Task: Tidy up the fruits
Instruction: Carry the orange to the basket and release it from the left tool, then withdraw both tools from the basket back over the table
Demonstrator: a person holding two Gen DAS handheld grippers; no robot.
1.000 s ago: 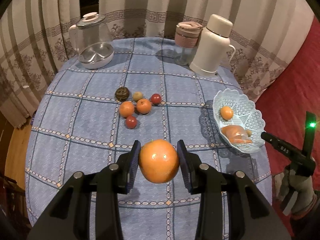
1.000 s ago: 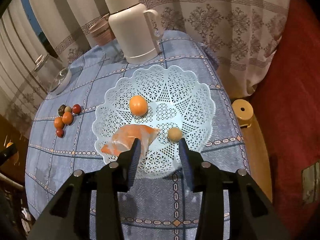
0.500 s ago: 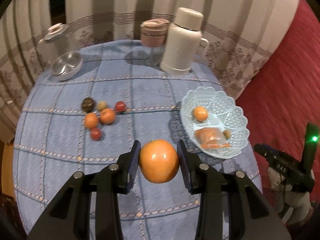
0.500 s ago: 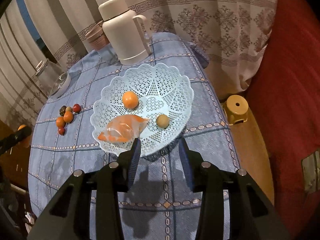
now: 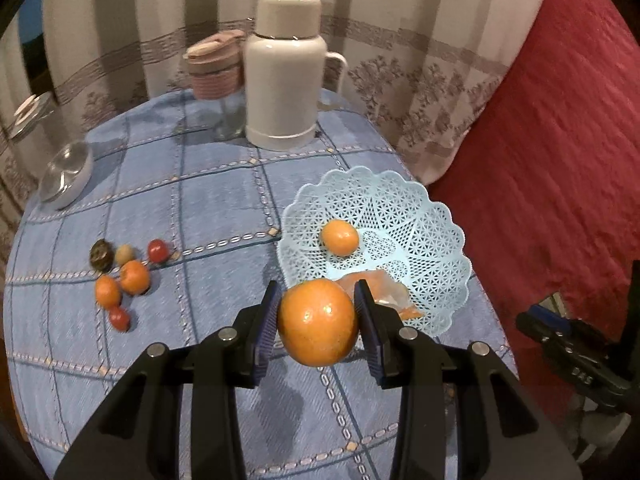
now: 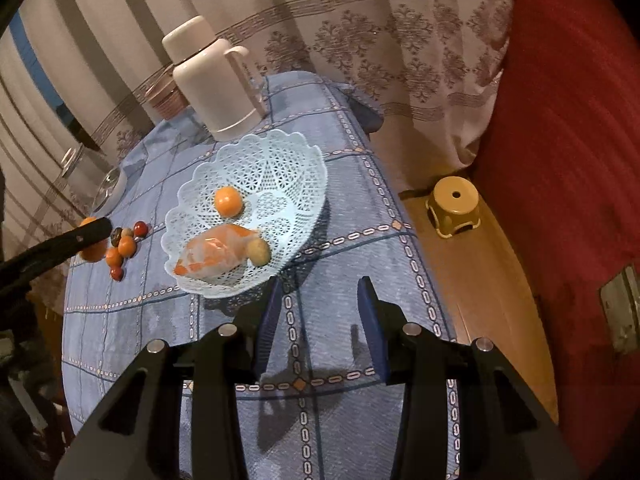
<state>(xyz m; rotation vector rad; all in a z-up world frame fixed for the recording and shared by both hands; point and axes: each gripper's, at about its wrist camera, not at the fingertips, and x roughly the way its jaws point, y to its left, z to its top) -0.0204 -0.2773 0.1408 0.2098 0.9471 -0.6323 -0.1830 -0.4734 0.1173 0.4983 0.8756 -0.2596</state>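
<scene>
My left gripper point(image 5: 318, 320) is shut on a large orange point(image 5: 318, 326), held above the blue tablecloth just in front of the light-blue lattice basket point(image 5: 436, 216). The basket holds a small orange point(image 5: 340, 237) and a clear bag of orange pieces point(image 5: 386, 294). Several loose small fruits point(image 5: 134, 277) lie together on the cloth to the left. My right gripper point(image 6: 320, 318) stands open with nothing between its fingers, over the cloth short of the basket point(image 6: 280, 152). From there the bag point(image 6: 216, 254), the small orange point(image 6: 228, 201) and a tan fruit point(image 6: 258, 252) show inside it.
A white thermos point(image 5: 282, 72), a pink-lidded jar point(image 5: 218, 80) and a glass kettle point(image 5: 66, 176) stand at the table's far side. A red sofa point(image 5: 560, 140) and a small yellow stool point(image 6: 454, 204) are to the right, beyond the table's edge. Curtains hang behind.
My left gripper has carried the large orange rightward, so the basket now sits just beyond it. My right gripper has drawn back from over the basket towards the table's near edge.
</scene>
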